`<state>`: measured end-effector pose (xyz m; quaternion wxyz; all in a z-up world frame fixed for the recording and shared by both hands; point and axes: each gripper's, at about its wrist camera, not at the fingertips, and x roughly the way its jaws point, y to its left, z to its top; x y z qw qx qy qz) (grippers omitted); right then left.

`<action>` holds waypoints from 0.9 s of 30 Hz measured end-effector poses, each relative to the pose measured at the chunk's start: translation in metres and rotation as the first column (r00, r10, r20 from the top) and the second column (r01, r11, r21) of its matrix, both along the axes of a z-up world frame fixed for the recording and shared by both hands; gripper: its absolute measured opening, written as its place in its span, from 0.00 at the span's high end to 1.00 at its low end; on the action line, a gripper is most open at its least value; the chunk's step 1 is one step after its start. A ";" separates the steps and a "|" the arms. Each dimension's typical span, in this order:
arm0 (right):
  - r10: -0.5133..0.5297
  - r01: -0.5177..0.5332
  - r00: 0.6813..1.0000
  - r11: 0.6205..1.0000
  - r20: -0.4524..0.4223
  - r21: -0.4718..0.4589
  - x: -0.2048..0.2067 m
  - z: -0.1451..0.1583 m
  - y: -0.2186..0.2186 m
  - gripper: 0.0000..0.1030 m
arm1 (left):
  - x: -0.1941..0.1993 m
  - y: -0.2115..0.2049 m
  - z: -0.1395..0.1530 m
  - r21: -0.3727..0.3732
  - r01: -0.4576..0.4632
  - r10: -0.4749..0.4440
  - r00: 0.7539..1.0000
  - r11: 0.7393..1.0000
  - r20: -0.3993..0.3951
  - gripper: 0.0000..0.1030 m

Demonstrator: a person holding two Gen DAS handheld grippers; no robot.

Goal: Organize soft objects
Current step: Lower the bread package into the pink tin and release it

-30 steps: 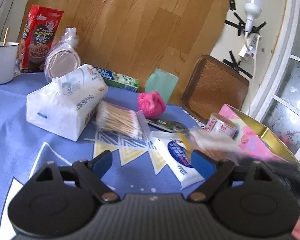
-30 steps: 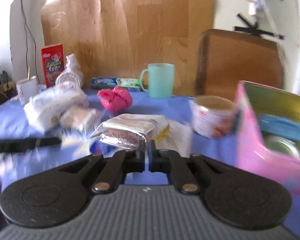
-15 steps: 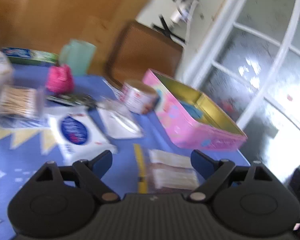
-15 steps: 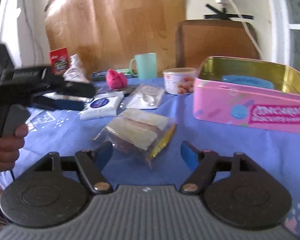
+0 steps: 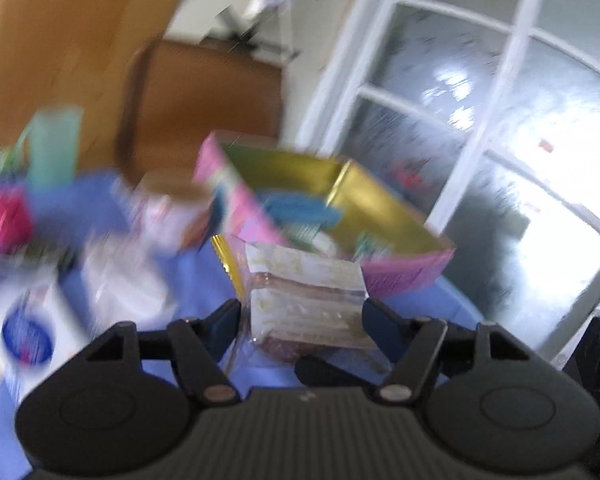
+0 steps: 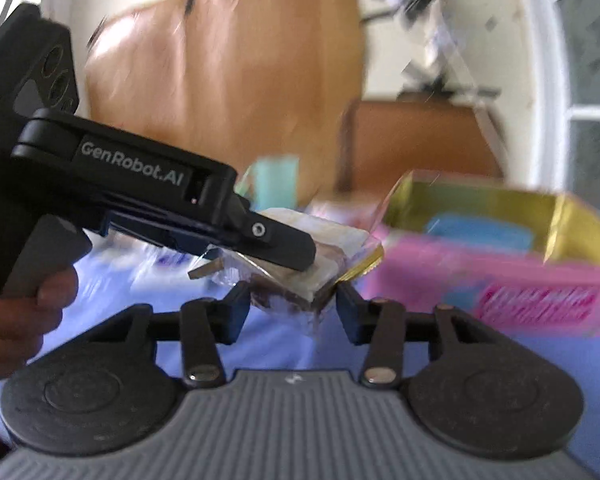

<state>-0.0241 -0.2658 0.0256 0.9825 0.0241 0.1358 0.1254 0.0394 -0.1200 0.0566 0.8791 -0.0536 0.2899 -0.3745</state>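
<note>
Left wrist view: the snack packet [image 5: 306,304] lies crosswise between the closing left tongs [image 5: 300,320]; right tongs [image 6: 292,306], also closing, straddle its near end.

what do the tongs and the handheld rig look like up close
Both tongs are black: the left tongs and right tongs have dark blue pads, silver rivets on slanted links, two round discs and a ribbed grey base. The left unit's pistol-grip body bears white "GenRobot.AI" lettering.
</note>
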 end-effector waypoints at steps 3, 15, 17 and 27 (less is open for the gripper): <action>-0.080 0.080 0.996 0.997 0.044 -0.006 0.011 0.013 -0.018 0.51 | 0.013 -0.032 0.019 0.000 0.033 -0.033 0.997 0.999 0.064 0.30; -0.425 0.425 0.905 0.905 -0.001 0.028 0.046 -0.004 -0.070 0.50 | 0.024 -0.078 0.001 0.075 -0.068 0.058 0.990 0.995 0.130 0.18; -0.415 0.414 0.910 0.909 -0.006 0.053 0.034 -0.005 -0.065 0.50 | 0.012 -0.067 0.001 0.079 -0.077 0.065 0.987 0.994 0.147 0.18; -0.348 0.400 0.909 0.882 -0.231 0.248 0.008 -0.020 -0.056 0.50 | -0.026 -0.034 -0.015 0.156 -0.124 0.109 0.989 0.980 0.103 0.17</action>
